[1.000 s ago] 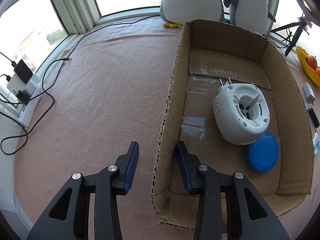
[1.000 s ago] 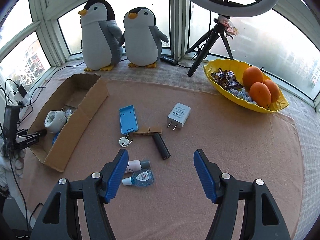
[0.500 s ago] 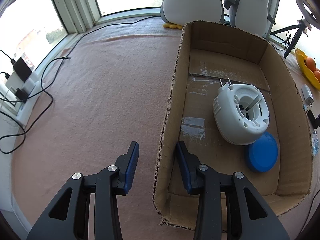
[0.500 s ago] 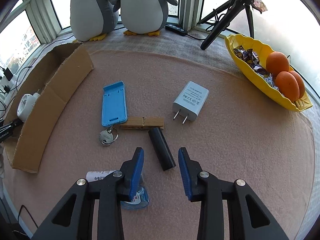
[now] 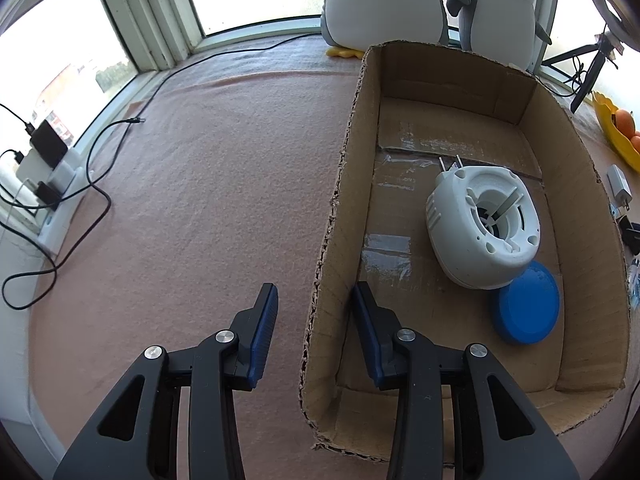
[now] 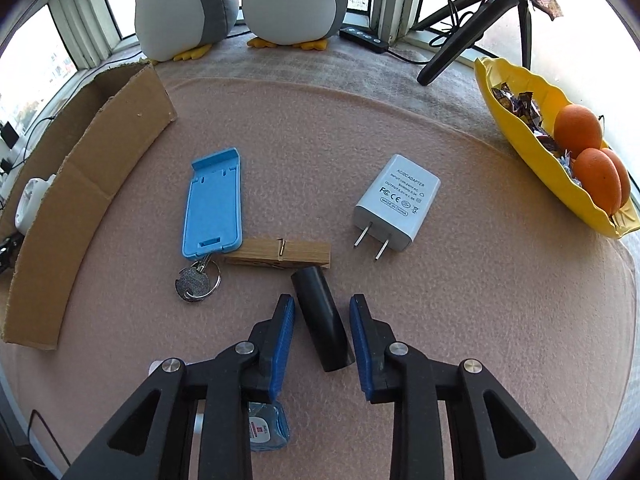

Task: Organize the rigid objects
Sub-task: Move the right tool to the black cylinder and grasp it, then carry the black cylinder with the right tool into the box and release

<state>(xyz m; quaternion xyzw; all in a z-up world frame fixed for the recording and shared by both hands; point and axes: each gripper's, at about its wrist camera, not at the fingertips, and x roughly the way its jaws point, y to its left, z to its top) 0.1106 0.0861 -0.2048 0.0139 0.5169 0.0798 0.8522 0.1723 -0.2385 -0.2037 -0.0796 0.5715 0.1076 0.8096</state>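
Note:
A black cylinder [image 6: 322, 317] lies on the pink mat between the fingers of my right gripper [image 6: 322, 312], which is open around it with a gap on each side. Beyond it lie a wooden clothespin [image 6: 280, 253], a blue phone stand [image 6: 213, 203] with a key ring [image 6: 196, 282], and a white charger [image 6: 396, 201]. My left gripper [image 5: 314, 300] is open and straddles the left wall of the cardboard box [image 5: 336, 216]. The box holds a white round device [image 5: 482, 226] and a blue disc [image 5: 525, 308].
A yellow bowl [image 6: 516, 120] with oranges and sweets sits at the right. Two plush penguins [image 6: 236, 0] and a tripod [image 6: 472, 24] stand at the back. A small bottle [image 6: 266, 426] lies under my right gripper. Cables [image 5: 80, 200] and chargers lie by the left window.
My right gripper has come down and forward over the black cylinder and narrowed from wide open, so its fingers now flank it. The left gripper has hardly moved.

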